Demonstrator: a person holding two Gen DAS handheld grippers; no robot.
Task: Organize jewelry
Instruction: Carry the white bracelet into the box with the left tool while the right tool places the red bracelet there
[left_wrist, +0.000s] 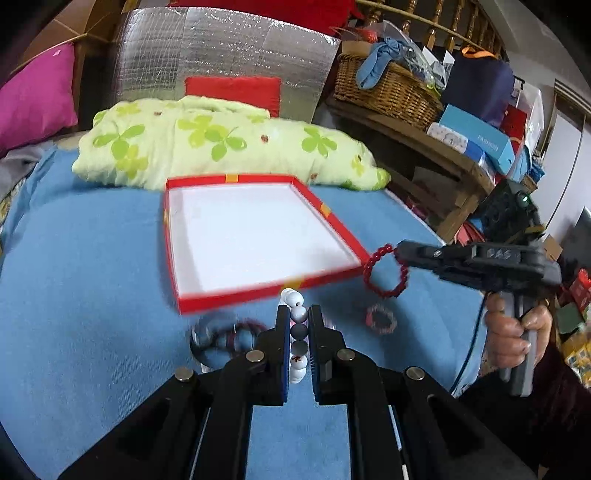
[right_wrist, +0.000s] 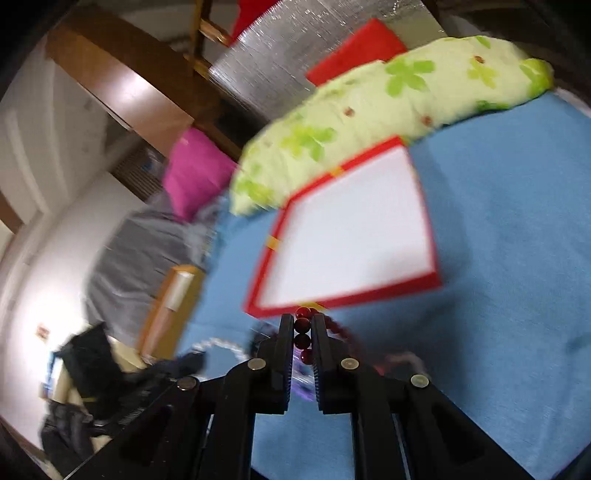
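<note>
Left gripper (left_wrist: 299, 319), fingers pinching a white-and-grey bead bracelet (left_wrist: 298, 334), just short of the near rim of the red box (left_wrist: 334, 218); right gripper (left_wrist: 400, 253), pinching a red bead bracelet (left_wrist: 384, 271), at its near-right corner, closer in; box empty.

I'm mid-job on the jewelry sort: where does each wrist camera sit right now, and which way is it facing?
Left wrist: on the left gripper, facing the open red cardboard box and green-leaf quilt; its fingers clamp a white-and-grey bead bracelet; the right gripper, dangling a dark red bead bracelet, and a hand show.
Right wrist: on the right gripper, tilted, facing the box; its fingers pinch the red bracelet.
Shared: box, quilt, blue bedcover, red bracelet.
</note>
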